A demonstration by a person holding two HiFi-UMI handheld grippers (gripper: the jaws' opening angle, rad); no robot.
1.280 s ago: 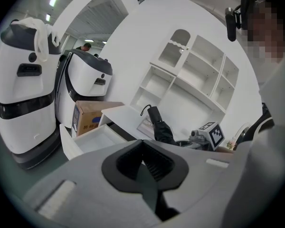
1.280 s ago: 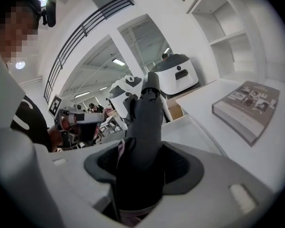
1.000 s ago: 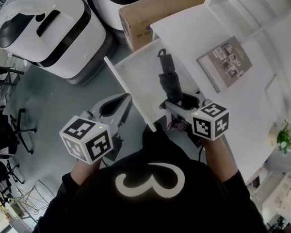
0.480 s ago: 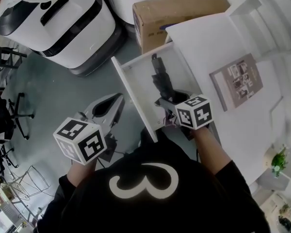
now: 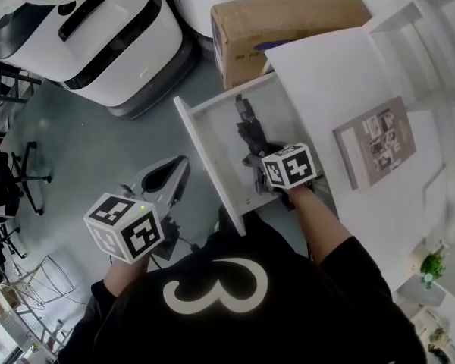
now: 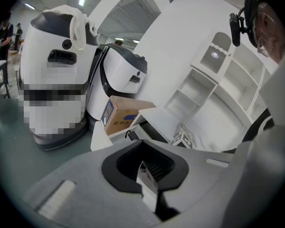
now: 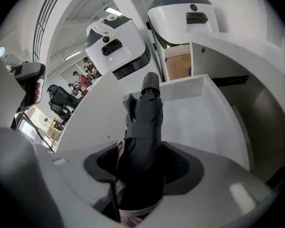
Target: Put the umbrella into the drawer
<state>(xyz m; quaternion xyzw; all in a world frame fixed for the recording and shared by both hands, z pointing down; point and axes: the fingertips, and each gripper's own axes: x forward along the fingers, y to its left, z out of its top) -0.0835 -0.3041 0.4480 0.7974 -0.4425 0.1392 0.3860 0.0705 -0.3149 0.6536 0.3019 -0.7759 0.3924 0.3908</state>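
The right gripper (image 7: 141, 167) is clamped around the thick end of the folded black umbrella (image 5: 250, 133). The umbrella sits over the inside of the open white drawer (image 5: 205, 154), with its slim handle end aimed at the drawer's far wall. I cannot tell whether it rests on the drawer's bottom or hangs just above it. The left gripper (image 6: 147, 172) has its jaws together on nothing. It is outside the drawer, beyond the front panel and over the floor.

The main risk, as I judge it, is the handle end. If the umbrella goes in further at this slant, that tip could jam against the drawer's far wall, or ride up onto it and leave the umbrella propped on the rim. The drawer would then not shut cleanly.

If the jaws let go while the umbrella is above the drawer's bottom, it could drop, bounce and roll against a side wall.

The gripper body is close to the drawer's right side, under the edge of the white cabinet top (image 5: 326, 74), so a careless lift out could knock against that edge.

With the left gripper away from the drawer, nothing steadies it against a push.
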